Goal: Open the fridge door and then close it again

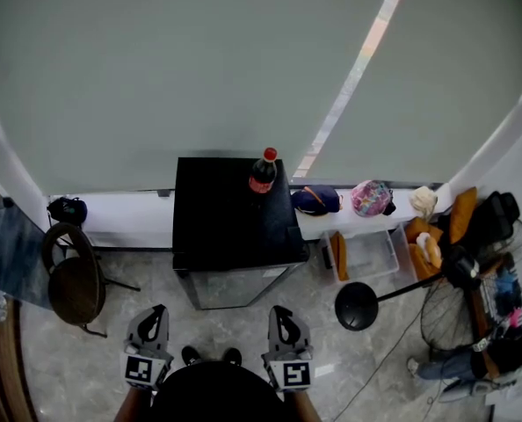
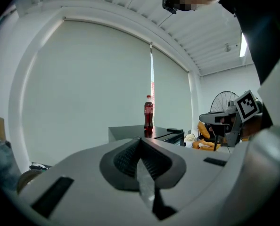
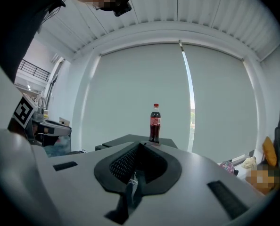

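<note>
- Black mini fridge (image 1: 230, 227) stands against the window ledge, door shut — a cola bottle (image 1: 263, 172) upright on its top
- Wooden chair (image 1: 72, 284) to its left, floor fan (image 1: 476, 280) to its right
- Left gripper (image 1: 153, 319) and right gripper (image 1: 283, 316) hover short of the fridge — jaws closed together, holding nothing

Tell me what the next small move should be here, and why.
Probably reach one gripper forward toward the front door of the small black box-shaped fridge. The door looks closed. The left gripper and the right gripper are both shut and empty, held well short of it. Which side the door opens from is unclear.
</note>
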`<state>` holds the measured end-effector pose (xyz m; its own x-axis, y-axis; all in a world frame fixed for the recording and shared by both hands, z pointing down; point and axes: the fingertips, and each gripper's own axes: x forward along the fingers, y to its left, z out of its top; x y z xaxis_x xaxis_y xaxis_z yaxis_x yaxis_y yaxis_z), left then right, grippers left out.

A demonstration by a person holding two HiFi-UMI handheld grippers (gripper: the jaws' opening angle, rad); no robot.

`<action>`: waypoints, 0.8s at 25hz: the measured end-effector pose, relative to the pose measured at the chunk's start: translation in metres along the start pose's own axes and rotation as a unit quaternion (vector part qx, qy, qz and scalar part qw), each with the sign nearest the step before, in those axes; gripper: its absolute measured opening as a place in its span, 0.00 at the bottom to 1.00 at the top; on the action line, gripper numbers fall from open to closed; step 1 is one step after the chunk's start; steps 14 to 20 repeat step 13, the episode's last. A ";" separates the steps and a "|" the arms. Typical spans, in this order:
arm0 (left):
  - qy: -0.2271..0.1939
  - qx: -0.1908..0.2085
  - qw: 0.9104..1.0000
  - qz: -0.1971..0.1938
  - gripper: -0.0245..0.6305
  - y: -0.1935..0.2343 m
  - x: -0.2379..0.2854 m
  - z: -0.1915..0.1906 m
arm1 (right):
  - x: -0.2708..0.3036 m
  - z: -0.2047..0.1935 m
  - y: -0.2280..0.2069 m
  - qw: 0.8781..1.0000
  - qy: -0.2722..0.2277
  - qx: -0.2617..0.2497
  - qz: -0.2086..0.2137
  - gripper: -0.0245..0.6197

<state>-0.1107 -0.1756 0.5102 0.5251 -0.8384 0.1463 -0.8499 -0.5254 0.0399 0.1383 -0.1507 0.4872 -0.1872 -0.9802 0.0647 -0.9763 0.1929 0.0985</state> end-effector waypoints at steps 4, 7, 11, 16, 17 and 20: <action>-0.003 0.004 1.000 0.004 0.05 0.002 0.000 0.002 | -0.002 0.001 -0.002 1.000 0.002 -0.005 -0.003 0.06; -0.003 0.024 1.000 0.009 0.05 0.002 0.001 0.001 | -0.002 0.001 -0.004 1.000 0.003 -0.002 -0.005 0.06; -0.001 0.037 0.999 0.003 0.05 -0.005 0.002 -0.002 | -0.006 0.001 -0.008 1.000 0.004 -0.007 -0.011 0.06; 0.000 0.039 0.999 -0.002 0.05 -0.009 0.003 -0.003 | -0.007 0.001 -0.010 1.000 0.004 -0.014 -0.015 0.06; 0.000 0.039 0.999 -0.002 0.05 -0.009 0.003 -0.003 | -0.007 0.001 -0.010 1.000 0.004 -0.014 -0.015 0.06; 0.000 0.039 0.999 -0.002 0.05 -0.009 0.003 -0.003 | -0.007 0.001 -0.010 1.000 0.004 -0.014 -0.015 0.06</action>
